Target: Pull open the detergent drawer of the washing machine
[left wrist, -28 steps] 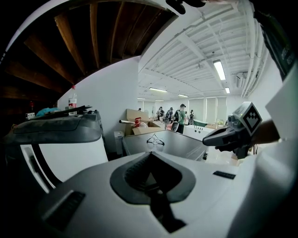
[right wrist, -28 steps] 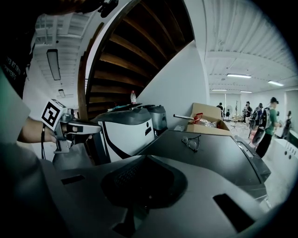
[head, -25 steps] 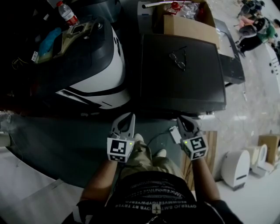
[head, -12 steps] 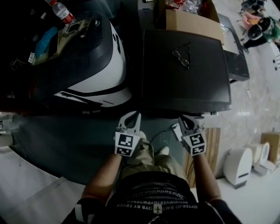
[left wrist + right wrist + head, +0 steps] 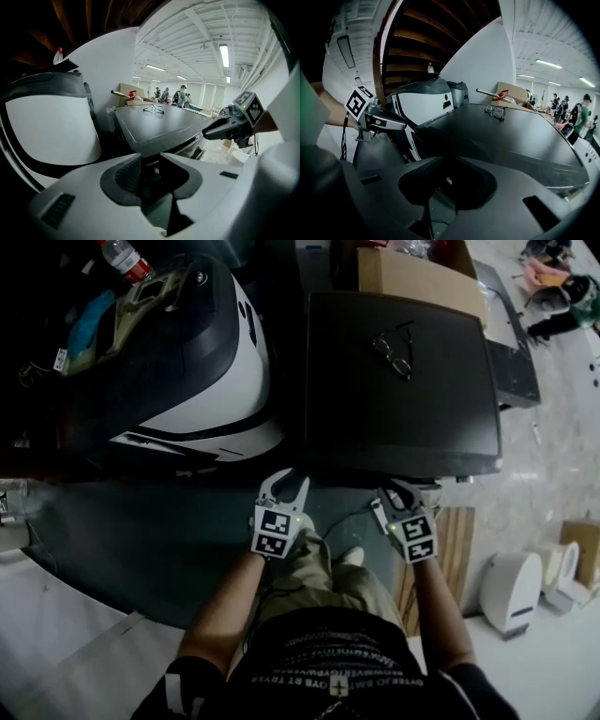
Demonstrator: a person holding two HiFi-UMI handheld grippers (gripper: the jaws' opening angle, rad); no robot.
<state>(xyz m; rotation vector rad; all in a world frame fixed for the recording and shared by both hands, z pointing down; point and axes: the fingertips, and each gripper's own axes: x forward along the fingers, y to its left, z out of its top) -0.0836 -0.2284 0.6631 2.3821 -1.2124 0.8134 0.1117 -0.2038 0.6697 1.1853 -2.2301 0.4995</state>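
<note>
Head view: nearest are the two forearms, each holding a tool out over the floor just short of the appliance. The left gripper (image 5: 287, 486) has just been opening its jaws. They now stand spread, with nothing between them, only the floor and the machine's front edge beyond. The right gripper (image 5: 401, 498) looks slightly parted as well, and it is empty too.

Just past both tips is the near edge of the washing machine (image 5: 422, 418), a dark, flat-topped box. The detergent drawer cannot be made out in any view. It is most likely on the front panel under that near lip, which the overhang hides from above.

To do the step well, both tools probably need to come lower and angle in at the front face rather than the top. One open gripper should find the drawer's handle recess, close squarely across its lip, then draw straight back and level — a skewed pull could jam it. The other should stay out of the drawer's path.

Farther back, a pair of glasses (image 5: 394, 338) lies on the lid, so avoid jolting it. A cardboard box (image 5: 412, 273) sits behind, with a white-and-black curved machine (image 5: 211, 381) alongside.
</note>
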